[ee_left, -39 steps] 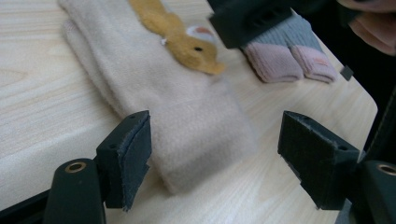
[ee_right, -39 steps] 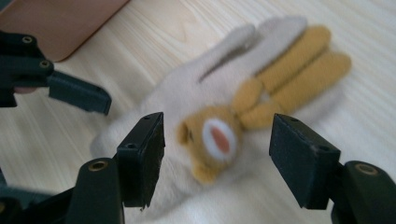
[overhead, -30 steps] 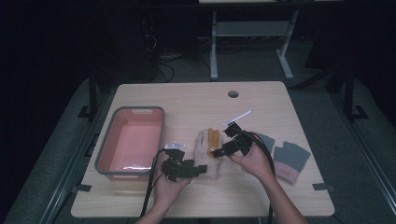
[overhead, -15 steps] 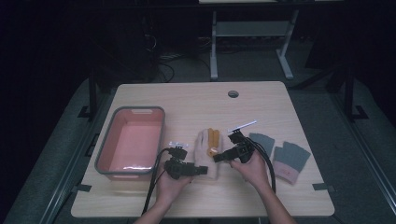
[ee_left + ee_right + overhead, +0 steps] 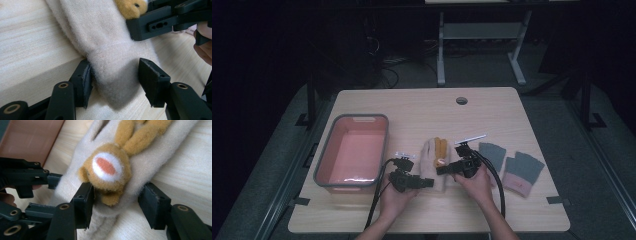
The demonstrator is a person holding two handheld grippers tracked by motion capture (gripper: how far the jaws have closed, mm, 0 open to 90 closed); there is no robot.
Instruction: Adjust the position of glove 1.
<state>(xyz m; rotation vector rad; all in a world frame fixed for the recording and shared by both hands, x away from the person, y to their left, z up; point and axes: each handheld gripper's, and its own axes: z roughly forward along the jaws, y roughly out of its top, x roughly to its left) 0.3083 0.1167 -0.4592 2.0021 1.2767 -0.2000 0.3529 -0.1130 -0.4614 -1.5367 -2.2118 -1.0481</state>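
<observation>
A pale wooden table (image 5: 412, 110) fills the middle of the high view, with a small round hole (image 5: 461, 100) near its far edge. On its left part sits a pink tub (image 5: 326, 160) with a grey rim, long side running away from the person.

Right of the tub, near the middle of the table, lies a cream glove (image 5: 429, 159) with its fingers pointing away from the person; a tan plush animal face (image 5: 440, 148) with a white and orange spot is sewn on its back. Further right lie two grey fingerless mitts: one (image 5: 492, 154) just beside the right gripper, the other (image 5: 522, 171), with a pink cuff, near the table's right edge.

The person's left hand (image 5: 394, 200) holds the left gripper (image 5: 426, 183) at the near end of the glove. In the left gripper view the cuff of the glove (image 5: 117, 75) sits between the jaws, which are partly open; one pad (image 5: 86, 82) touches the fabric and the other stands just clear of it.

The right hand (image 5: 475, 184) holds the right gripper (image 5: 443, 170) across the glove's middle. In the right gripper view the jaws stand apart on either side of the plush face (image 5: 107, 173), not pressed together; whether the pads touch the fabric I cannot tell. The left gripper (image 5: 53, 180) shows at that view's left, beside the tub's corner (image 5: 32, 137).
</observation>
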